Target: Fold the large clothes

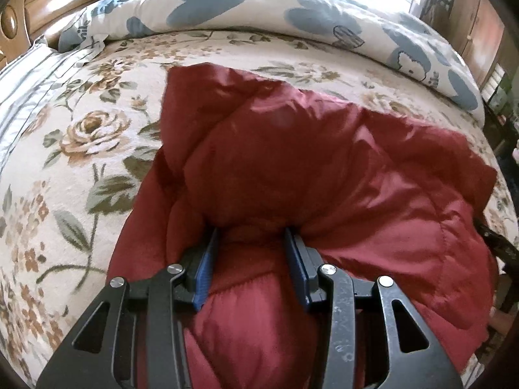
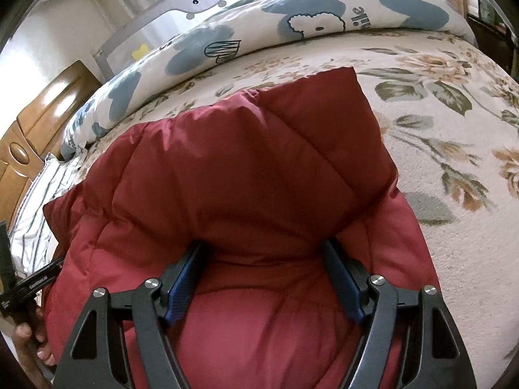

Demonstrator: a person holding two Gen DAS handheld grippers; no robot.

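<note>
Our left gripper (image 1: 253,240) and right gripper (image 2: 264,253) each seem clamped on the red jacket's (image 1: 308,162) padding. We hold it over the floral bedspread (image 1: 81,129).

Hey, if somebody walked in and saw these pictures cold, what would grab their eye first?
The dark red puffer jacket heaped mid-bed, bulging between both sets of tongs: the left tongs and right tongs each have quilted fabric bunched between their blue pads. Around it spreads the rose-patterned bedspread, and a blue-and-white cartoon duvet lies rolled along the far edge.
</note>
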